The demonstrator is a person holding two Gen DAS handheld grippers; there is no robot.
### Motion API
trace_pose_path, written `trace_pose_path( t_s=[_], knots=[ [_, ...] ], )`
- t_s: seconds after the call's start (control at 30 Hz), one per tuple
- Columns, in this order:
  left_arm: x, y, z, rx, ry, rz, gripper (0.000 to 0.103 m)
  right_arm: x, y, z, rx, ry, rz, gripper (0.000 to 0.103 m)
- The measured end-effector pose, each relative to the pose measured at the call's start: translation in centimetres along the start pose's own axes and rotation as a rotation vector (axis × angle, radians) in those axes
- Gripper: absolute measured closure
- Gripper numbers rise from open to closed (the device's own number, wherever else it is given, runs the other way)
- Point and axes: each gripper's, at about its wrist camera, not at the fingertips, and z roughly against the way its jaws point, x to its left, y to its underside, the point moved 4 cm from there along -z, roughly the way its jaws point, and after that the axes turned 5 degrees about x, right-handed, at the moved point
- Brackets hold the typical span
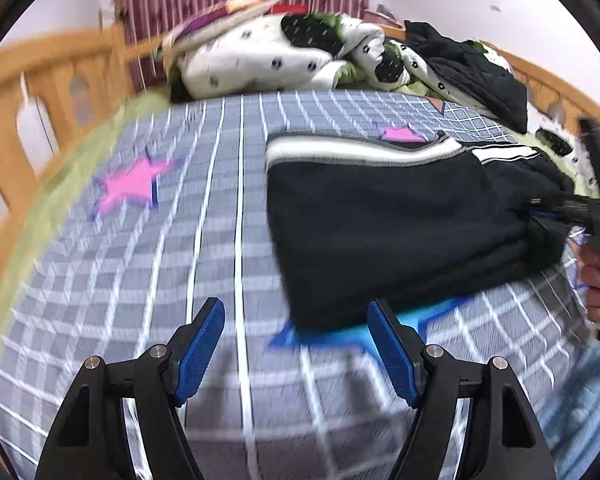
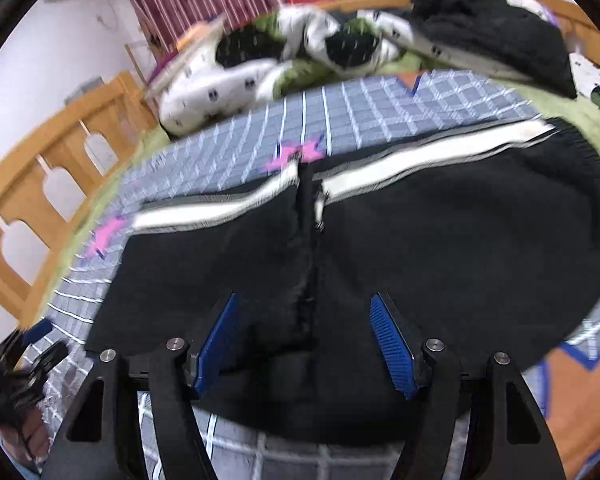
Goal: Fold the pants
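The left gripper (image 1: 296, 344) hung over the checked bedsheet (image 1: 140, 280) with its fingers (image 1: 202, 344) apart and nothing between them; the folded pants (image 1: 380, 232) lay ahead and to the right, their near corner just beyond the right-hand finger. The right gripper (image 2: 304, 344) hovered above the pants (image 2: 420, 248), fingers (image 2: 392, 344) spread and clamped on nothing, with the dark cloth filling the gap beneath them. The pants were black with a white side stripe (image 2: 420, 156), folded over into a thick, flat stack on the bed, a seam running down between the two halves. Both views were blurred.
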Motion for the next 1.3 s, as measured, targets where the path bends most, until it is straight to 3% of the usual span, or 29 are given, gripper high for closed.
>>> trace_pose_path(
  t_s=[0.03,0.1,0.2,0.37,0.5,0.63,0.77,0.8,0.83,0.87,0.9,1.0,1.1,1.2,1.23,1.3],
  knots=[
    [0.3,0.7,-0.5,0.009,0.024,0.019,0.031,0.3,0.2,-1.3,0.030,0.012,-0.006,0.044],
    [0.4,1.4,-1.3,0.021,0.037,0.029,0.031,0.6,1.0,-3.0,0.067,0.039,0.001,0.076],
    [0.0,1.7,-2.5,0.015,-0.008,0.008,0.031,1.2,1.7,-3.1,0.050,0.069,0.025,0.074],
    [0.1,0.6,-3.6,0.000,0.008,0.068,0.031,0.4,1.9,-2.8,0.058,0.017,-0.043,0.072],
    [-0.7,-0.1,-5.7,0.037,-0.081,0.032,0.031,0.1,1.8,-3.0,0.062,-0.006,-0.068,0.070],
    [0.1,-0.9,-4.3,-0.051,0.023,0.145,0.034,0.3,1.9,-3.4,0.070,-0.010,-0.053,0.063],
    [0.1,-0.7,-7.0,0.017,-0.039,0.142,0.038,1.1,1.5,-4.7,0.080,-0.006,-0.018,0.049],
    [0.1,-0.7,-6.9,0.005,-0.032,0.151,0.050,1.4,1.4,-5.1,0.079,0.012,0.000,0.049],
    [0.0,-0.9,-6.3,-0.009,0.007,0.164,0.076,1.9,1.3,-5.4,0.069,0.049,0.031,0.053],
    [-0.3,-1.1,-5.8,-0.010,0.056,0.168,0.087,2.3,1.2,-5.5,0.056,0.076,0.060,0.067],
    [-0.5,-1.4,-5.3,-0.021,0.051,0.167,0.089,2.5,1.2,-5.3,0.047,0.082,0.075,0.076],
    [-1.0,-1.7,-3.8,-0.076,0.044,0.133,0.090,1.5,0.3,-2.5,-0.031,-0.007,0.025,0.083],
    [-1.9,-1.3,-4.6,-0.022,0.091,0.123,0.088,-0.4,-0.8,0.8,-0.127,-0.046,-0.014,0.084],
    [-2.4,-0.3,-6.0,0.024,-0.006,0.083,0.087,-2.2,-0.6,-1.3,-0.054,-0.008,-0.064,0.083],
    [-2.5,-0.2,-6.1,0.026,-0.006,0.081,0.087,-2.3,0.0,-2.9,0.004,0.007,-0.064,0.079],
    [-2.3,-0.3,-5.5,0.042,0.003,0.090,0.086,-1.8,0.8,-4.1,0.012,0.065,-0.012,0.073]
  ],
)
